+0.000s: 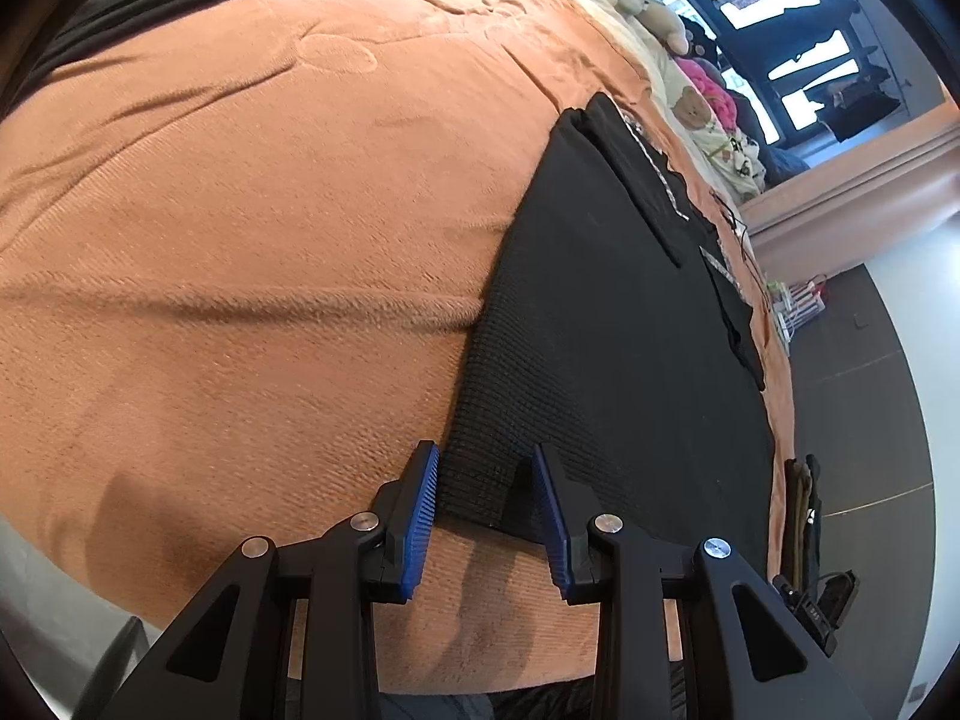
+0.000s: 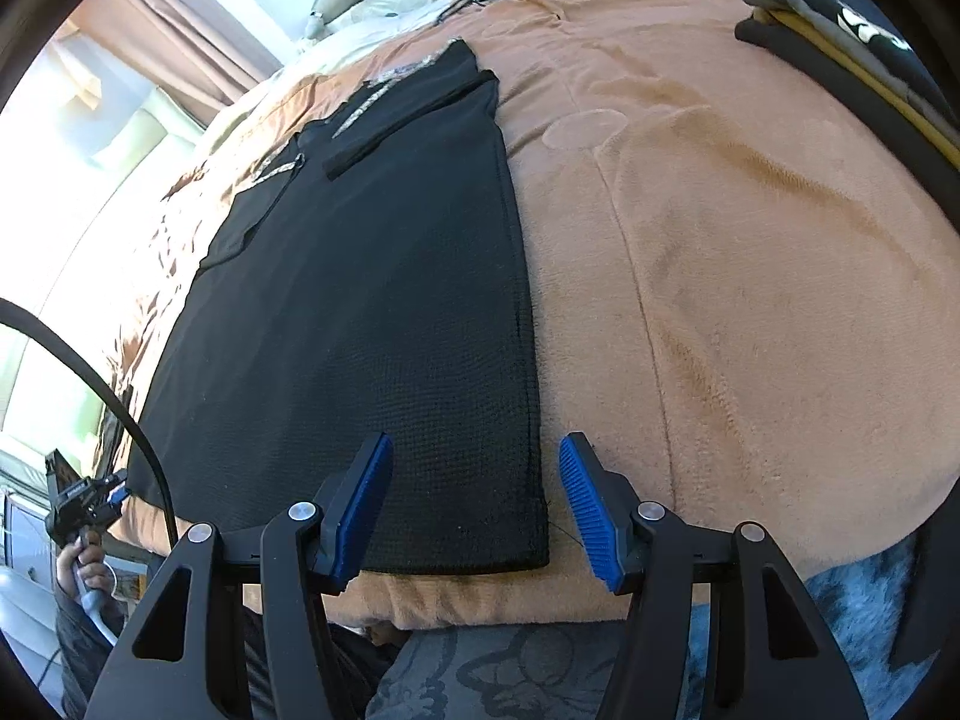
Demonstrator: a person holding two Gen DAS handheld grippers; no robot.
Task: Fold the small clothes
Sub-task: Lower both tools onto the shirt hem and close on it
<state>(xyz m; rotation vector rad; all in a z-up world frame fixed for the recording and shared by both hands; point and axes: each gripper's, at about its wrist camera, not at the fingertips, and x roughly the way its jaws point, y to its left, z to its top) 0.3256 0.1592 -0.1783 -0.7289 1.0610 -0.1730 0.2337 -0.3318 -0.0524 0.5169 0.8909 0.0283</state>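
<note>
Garment: black waffle-knit garment [image 1: 612, 324] lies flat on the orange blanket [image 1: 240, 210], already narrowed to a long strip, its sleeve [image 1: 636, 180] folded inward; it fills the lower centre to upper right of the left wrist view and runs from lower centre to upper centre-left of the right wrist view.
Near hem: lies just short of the blanket's near edge, with one corner between each tool's pads.
Risk, single layer: the strip looks to be several layers thick; a shallow pinch may catch only the top layer, so the lower layers would stay behind and the fold would open.
Risk, blanket: the plush pile sits directly under the hem; pads driven too low may clamp blanket with cloth and drag it.
Risk, skew: if the two corners rise unevenly, the next fold would probably land crooked.
Risk, sleeve: a fast lift could flip the loose sleeve out of place.
Left gripper [image 1: 486, 516]: jaws apart, straddling the hem's left corner at lower centre; whether the pads touch the cloth cannot be told.
Right gripper [image 2: 474, 510]: jaws spread wide around the hem's right corner, the right pad over bare blanket; nothing clamped.
Pose: both tools point along the garment from its near end, low over the bed.
Surroundings: stack of folded clothes [image 2: 840, 48] at upper right of the right wrist view; soft toys [image 1: 654, 12] near the window [image 1: 780, 12].
</note>
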